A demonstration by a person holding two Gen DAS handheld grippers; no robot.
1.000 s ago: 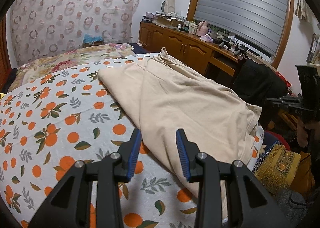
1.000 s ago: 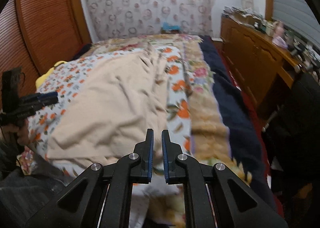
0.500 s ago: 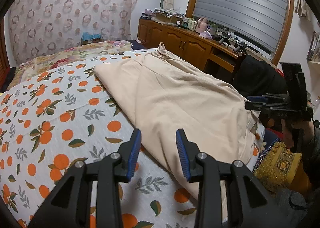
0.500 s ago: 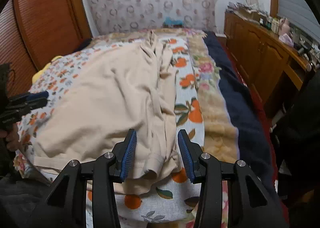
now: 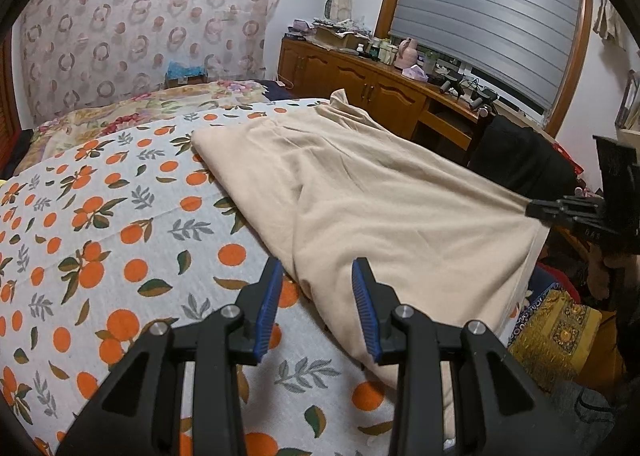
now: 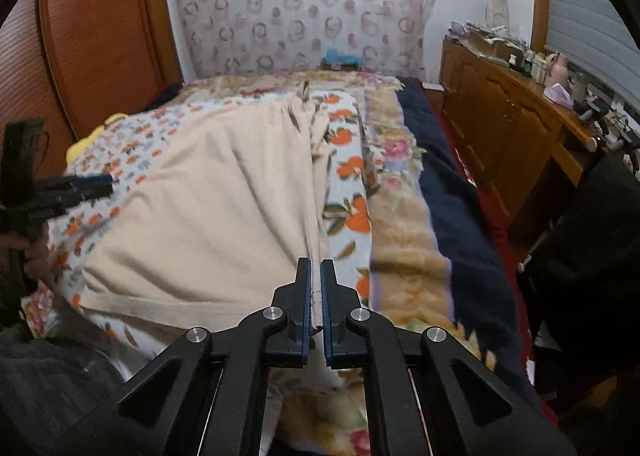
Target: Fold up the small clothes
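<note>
Bedroom, bed (image 5: 120, 240) under an orange-print sheet. Beige garment (image 5: 360, 192) spread across it, its near corner pinched in the right gripper (image 6: 316, 298), jaws having just closed. Left gripper (image 5: 314, 308) just above the near edge, jaws parted, empty.

Matt beige cloth garment (image 5: 384, 200)

garment (image 5: 372, 192) spread on bed (image 5: 100, 216); cabinet (image 5: 360, 84) right of bed; curtain (image 5: 152, 16) behind bed.
</note>
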